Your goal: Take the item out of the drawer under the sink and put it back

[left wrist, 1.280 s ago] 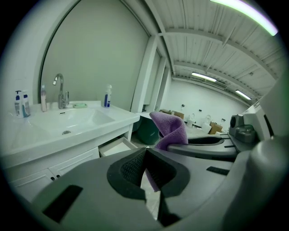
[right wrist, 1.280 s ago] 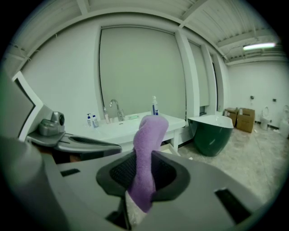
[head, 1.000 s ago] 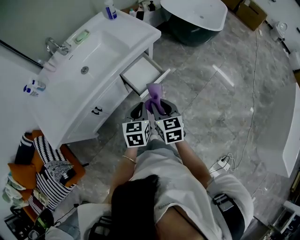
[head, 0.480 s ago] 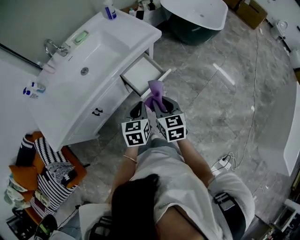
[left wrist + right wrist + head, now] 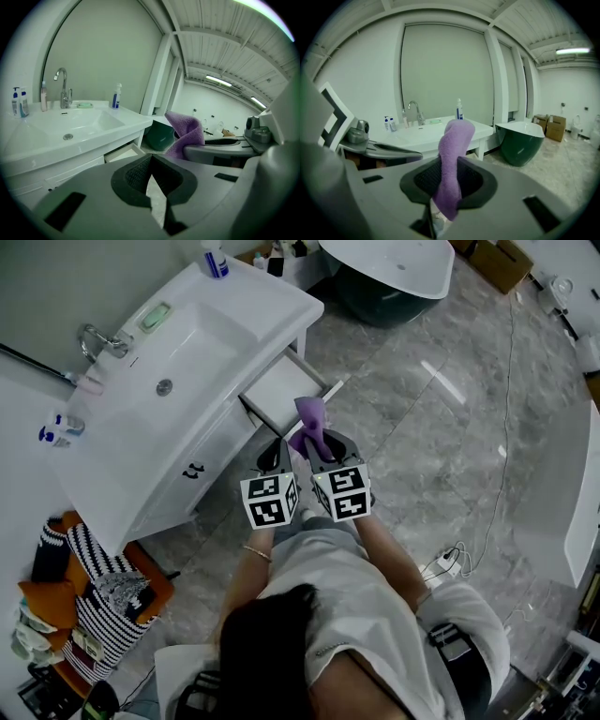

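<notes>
Far left: white sink (image 5: 187, 343), drawer (image 5: 281, 388) beneath it pulled out, looks empty inside. Next, left gripper (image 5: 274, 457): jaws together, nothing btwn. Just right, purple cloth (image 5: 310, 418) up in air by drawer front, not in it, pinched mid-length by right gripper (image 5: 319, 446), top end flopping over. Prob. light, soft, limp, not fragile; likely to sag & drape. Best taken at a bunched fold, as now, w/ firm pinch.

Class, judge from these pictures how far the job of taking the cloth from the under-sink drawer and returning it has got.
Done: the drawer stands open, looking empty; the purple cloth is out. In hand: the right gripper is shut on the cloth, near the drawer's front; the left gripper is shut, empty. Left: laying the cloth back in the drawer.
</notes>
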Motion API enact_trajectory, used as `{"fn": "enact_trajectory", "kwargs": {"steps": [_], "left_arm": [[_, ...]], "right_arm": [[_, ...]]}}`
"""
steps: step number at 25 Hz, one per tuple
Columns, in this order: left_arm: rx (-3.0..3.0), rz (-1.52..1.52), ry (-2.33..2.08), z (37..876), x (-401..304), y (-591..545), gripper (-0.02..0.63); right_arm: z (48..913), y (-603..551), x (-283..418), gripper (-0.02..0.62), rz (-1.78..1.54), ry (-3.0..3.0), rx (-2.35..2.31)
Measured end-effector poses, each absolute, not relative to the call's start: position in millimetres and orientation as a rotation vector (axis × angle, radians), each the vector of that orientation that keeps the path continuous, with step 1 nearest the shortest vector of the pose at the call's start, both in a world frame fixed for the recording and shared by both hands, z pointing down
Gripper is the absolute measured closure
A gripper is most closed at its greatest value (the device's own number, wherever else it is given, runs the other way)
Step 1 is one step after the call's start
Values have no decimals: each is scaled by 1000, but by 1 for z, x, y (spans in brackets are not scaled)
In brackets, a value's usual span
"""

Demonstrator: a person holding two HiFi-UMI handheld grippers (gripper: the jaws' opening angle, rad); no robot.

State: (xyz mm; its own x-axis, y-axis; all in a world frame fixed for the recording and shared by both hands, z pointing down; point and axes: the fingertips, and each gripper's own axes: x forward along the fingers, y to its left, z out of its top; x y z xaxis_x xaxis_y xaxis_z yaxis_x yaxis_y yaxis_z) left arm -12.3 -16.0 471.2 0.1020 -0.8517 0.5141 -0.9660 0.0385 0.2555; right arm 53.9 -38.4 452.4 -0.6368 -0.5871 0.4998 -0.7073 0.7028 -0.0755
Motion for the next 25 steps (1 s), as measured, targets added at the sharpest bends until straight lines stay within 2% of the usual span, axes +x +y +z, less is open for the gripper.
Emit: {"fn": "enact_trajectory", "kwargs": {"steps": [7, 25], "left_arm": [[1851, 247, -1736, 475, -27, -52, 603], [1834, 297, -1654, 503, -76, -118, 603]], "right_arm": [[455, -69, 33, 508, 277, -2427, 979], [477, -133, -10, 508, 394, -2307, 1047]]}}
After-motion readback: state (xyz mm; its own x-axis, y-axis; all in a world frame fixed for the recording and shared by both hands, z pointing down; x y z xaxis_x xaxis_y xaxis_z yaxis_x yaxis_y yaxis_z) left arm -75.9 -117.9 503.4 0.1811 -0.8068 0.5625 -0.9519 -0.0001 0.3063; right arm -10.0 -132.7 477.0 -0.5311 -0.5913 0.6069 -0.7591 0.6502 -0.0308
